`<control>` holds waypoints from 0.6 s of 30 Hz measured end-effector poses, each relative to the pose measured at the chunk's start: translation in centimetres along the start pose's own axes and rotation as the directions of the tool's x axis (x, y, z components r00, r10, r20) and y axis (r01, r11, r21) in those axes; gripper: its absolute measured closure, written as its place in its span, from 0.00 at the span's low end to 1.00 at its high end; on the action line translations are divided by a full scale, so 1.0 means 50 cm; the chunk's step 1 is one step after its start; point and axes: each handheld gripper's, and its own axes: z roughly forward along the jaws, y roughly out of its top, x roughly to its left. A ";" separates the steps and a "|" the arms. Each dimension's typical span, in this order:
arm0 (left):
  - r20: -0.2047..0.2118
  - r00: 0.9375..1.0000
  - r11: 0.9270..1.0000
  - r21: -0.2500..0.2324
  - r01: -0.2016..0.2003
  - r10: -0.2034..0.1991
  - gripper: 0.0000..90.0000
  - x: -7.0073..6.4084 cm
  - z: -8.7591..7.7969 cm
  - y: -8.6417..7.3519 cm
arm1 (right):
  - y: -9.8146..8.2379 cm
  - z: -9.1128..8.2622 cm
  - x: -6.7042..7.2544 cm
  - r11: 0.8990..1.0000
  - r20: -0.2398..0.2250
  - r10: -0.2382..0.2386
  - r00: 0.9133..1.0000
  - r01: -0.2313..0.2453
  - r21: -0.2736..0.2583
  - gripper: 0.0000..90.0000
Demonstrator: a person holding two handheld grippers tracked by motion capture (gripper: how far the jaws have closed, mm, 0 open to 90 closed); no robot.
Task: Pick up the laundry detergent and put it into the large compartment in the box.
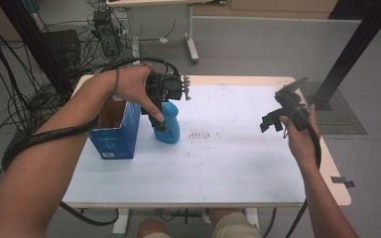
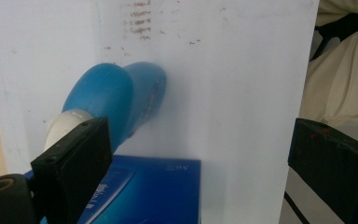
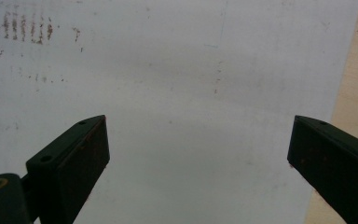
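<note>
Blue plastic takes the eye here: a blue bottle [image 1: 169,126] with a white cap stands on the white worktop [image 1: 218,163], just beside an open blue carton [image 1: 116,134] to its left in the high view. The left gripper [image 1: 164,106] hangs right over the bottle, pointing down, the person's left hand [image 1: 136,87] wrapped around it from above. In the left gripper view, its fingers [image 2: 77,161] stand wide apart; the white cap [image 2: 65,125] peeks out just behind the left one, the bottle's blue body [image 2: 116,100] runs away from it across the white surface, and the other finger sits far off at the right edge. Nothing is clamped; whether that near finger touches the cap, I cannot tell. The carton's blue top [image 2: 154,186] lies low between them.

Over on the other side, the right gripper [image 1: 276,121] is held above bare worktop, well apart from the bottle, in the right hand [image 1: 300,136]. Its fingers [image 3: 74,156] are spread wide too, with plain white surface and some faint brown smudges [image 3: 25,28] beyond them.
</note>
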 end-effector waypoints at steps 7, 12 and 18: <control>0.003 1.000 1.000 0.002 -0.003 0.003 0.08 -0.001 -0.001 0.003 | -0.002 0.001 -0.002 1.000 -0.001 0.000 1.000 0.000 -0.002 0.06; 0.004 1.000 1.000 0.002 -0.003 0.003 0.08 -0.002 -0.002 0.004 | -0.003 -0.002 -0.003 1.000 0.000 0.002 1.000 -0.002 -0.003 0.06; 0.007 1.000 1.000 0.005 -0.004 0.004 0.08 -0.003 -0.002 0.006 | -0.006 -0.002 -0.005 1.000 -0.003 0.004 1.000 -0.004 -0.005 0.06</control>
